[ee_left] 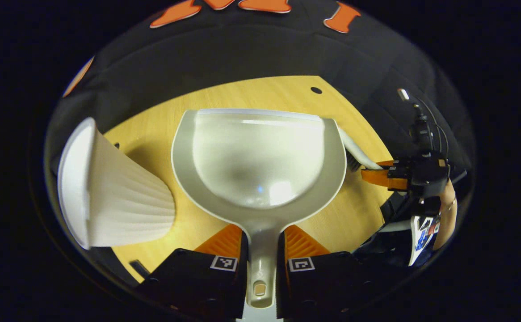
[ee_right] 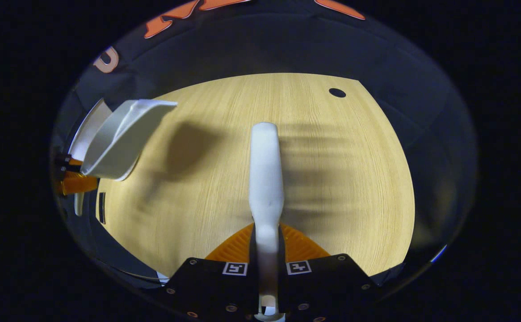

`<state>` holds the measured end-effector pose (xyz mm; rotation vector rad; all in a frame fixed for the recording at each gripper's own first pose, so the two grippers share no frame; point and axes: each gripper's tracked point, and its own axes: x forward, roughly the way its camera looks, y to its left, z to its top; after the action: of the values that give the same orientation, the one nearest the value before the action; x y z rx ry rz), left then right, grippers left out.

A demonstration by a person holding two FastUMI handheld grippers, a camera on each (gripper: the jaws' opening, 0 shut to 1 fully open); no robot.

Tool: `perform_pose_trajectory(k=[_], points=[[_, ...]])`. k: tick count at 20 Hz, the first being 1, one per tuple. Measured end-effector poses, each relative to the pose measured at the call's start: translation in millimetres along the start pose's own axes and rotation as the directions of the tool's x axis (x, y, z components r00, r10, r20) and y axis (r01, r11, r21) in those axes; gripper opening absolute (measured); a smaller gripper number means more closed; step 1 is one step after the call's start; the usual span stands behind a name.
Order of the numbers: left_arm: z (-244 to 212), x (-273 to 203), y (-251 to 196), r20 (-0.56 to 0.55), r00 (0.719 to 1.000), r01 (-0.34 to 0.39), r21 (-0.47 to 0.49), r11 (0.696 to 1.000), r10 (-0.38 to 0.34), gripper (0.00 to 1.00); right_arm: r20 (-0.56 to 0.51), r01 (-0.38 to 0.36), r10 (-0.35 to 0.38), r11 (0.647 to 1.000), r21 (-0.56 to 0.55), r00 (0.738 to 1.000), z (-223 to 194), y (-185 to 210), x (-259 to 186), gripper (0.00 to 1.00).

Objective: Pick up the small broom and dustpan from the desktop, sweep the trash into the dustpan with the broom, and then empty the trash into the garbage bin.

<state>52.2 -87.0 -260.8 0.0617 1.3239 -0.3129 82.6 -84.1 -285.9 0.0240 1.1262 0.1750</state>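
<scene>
The left gripper (ee_left: pixel 261 250) has its two fingers closed on the thin handle of the dustpan (ee_left: pixel 260 156), which is held above the wooden desk (ee_left: pixel 332 214) with its open scoop facing the camera; I see no trash inside it, although the glossy bottom reflects light. In the right gripper view the same dustpan (ee_right: pixel 117 138) hangs in the air near the left edge of the desk (ee_right: pixel 332 179), tilted, with its shadow on the wood below. The right gripper (ee_right: pixel 267 243) has its fingers pressed on the handle of the small broom (ee_right: pixel 266 179), which points forward over the middle of the desk; its bristles are not visible from here. In the left gripper view the broom (ee_left: pixel 354 150) appears just behind the right rim of the dustpan. A white ribbed garbage bin (ee_left: pixel 117 188) stands just beside the dustpan, at the left edge of the desk. No trash is visible on the wood, so I judge that the emptying step is in hand or nearly finished. The next move probably calls for bringing the dustpan mouth over the bin opening and tilting it down, keeping the broom apart.
</scene>
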Motion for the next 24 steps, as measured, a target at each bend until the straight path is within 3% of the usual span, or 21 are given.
perform_pose_trajectory(k=[5,10,15,19,21,22,23,24], points=[[-15,31,-8,-0.059,0.997,-0.048,-0.124,0.991,0.041,0.27,-0.019,0.057,-0.058,0.997,-0.056,0.998,-4,-3,1,0.17],[-28,81,-16,-0.092,0.992,-0.097,-0.138,0.986,0.084,0.27,-0.043,0.07,-0.076,0.989,-0.128,0.996,-21,3,20,0.17],[-33,96,-30,-0.107,0.992,-0.092,-0.179,0.979,0.073,0.3,-0.084,0.039,-0.05,0.991,-0.132,0.995,-29,18,25,0.17],[-30,89,-27,-0.103,0.992,-0.093,-0.177,0.98,0.075,0.34,-0.098,0.026,-0.039,0.99,-0.139,0.994,-35,17,28,0.24],[-31,85,-29,-0.091,0.993,-0.089,-0.171,0.981,0.074,0.39,-0.106,0.003,-0.018,0.99,-0.14,0.994,-34,23,26,0.34],[-30,82,-28,-0.095,0.992,-0.093,-0.161,0.983,0.078,0.4,-0.109,-0.001,-0.014,0.991,-0.136,0.994,-36,25,27,0.46],[-29,82,-27,-0.091,0.993,-0.088,-0.155,0.984,0.074,0.43,-0.116,-0.006,-0.01,0.991,-0.134,0.993,-37,27,27,0.46],[-27,81,-30,-0.086,0.994,-0.078,-0.156,0.985,0.065,0.46,-0.12,-0.005,-0.011,0.991,-0.132,0.993,-38,27,28,0.62]])
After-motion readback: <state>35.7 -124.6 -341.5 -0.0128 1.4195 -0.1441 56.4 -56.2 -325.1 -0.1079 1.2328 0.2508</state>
